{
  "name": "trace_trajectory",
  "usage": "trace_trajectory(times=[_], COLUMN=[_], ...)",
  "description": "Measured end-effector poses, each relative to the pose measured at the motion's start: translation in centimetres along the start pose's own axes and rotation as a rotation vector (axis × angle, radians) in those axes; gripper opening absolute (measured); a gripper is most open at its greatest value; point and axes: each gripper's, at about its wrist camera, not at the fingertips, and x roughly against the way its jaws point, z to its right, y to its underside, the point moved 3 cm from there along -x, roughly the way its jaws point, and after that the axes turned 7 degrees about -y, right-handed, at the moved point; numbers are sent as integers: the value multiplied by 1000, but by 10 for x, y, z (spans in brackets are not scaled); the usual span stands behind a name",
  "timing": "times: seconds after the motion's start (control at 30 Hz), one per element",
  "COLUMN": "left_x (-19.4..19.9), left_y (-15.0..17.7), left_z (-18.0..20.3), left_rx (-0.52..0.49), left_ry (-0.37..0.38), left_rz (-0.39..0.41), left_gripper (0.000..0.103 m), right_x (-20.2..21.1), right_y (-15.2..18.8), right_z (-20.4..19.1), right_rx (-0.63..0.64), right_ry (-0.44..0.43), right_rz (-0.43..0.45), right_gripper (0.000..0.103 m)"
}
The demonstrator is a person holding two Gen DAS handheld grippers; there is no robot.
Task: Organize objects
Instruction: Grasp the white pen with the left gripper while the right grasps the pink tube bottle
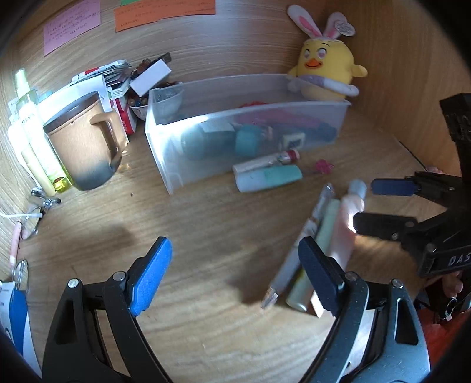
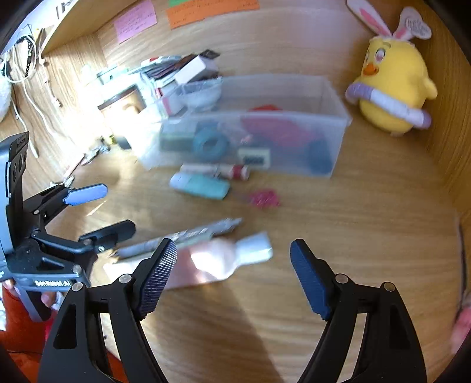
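Left gripper (image 1: 235, 274): wide open, nothing held; hovered over bare desk, its right finger just beside the near ends of 3 loose items.
Right gripper (image 2: 232, 277): also wide open, nothing held; pink bottle lay between the fingers w/ no grip on it (in the left view (image 1: 374, 203) its tips sat either side of the bottle's top end).
Pink bottle (image 2: 212, 262): on its side on the desk, white cap (image 2: 254, 247) pointing toward the bin; blurred in the right view.
Beside it: pale green tube (image 1: 321, 235) and a silver pen-like stick (image 1: 297, 244), all 3 roughly parallel, touching or nearly so.
Bin (image 1: 164, 153): clear plastic, well back on the desk, w/ mixed stuff inside – teal roll, red and dark items, small bowl at the left end (contents hazy thru the wall).
In front of bin: teal-and-white tube (image 1: 269, 178) and a thinner red-capped tube (image 1: 266, 160) lying just beside the front wall; small pink clip (image 1: 323, 166) near them.
Plush chick (image 1: 325, 70): yellow, bunny ears, upright behind the bin's right end in the corner.
Mug (image 1: 88, 144): brown, dark base, left of bin; bottles (image 1: 32, 129) further left.
Desk (image 1: 206, 224): wood grain.
Wall: pink and orange notes (image 1: 135, 16) stuck up.
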Motion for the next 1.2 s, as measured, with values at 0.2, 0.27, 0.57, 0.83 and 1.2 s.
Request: trace_trajectory(times=[0.2, 0.27, 0.57, 0.83, 1.2], left_x=[6, 5, 2, -4, -28], left_y=[5, 6, 5, -3, -10], left_z=[9, 12, 29, 9, 24], left_rx=[-26, -24, -77, -26, -97], left_ry=[-14, 10, 16, 12, 53], left_rz=[16, 11, 8, -11, -90], left_gripper=[94, 94, 94, 94, 94], right_x=[-9, -8, -10, -10, -9], right_y=[7, 7, 3, 4, -10], right_z=[-8, -4, 5, 10, 31], right_rx=[-1, -29, -4, 79, 155], right_ry=[-1, -14, 74, 76, 88], right_rz=[-24, -20, -6, -14, -65], right_gripper=[78, 79, 80, 77, 38])
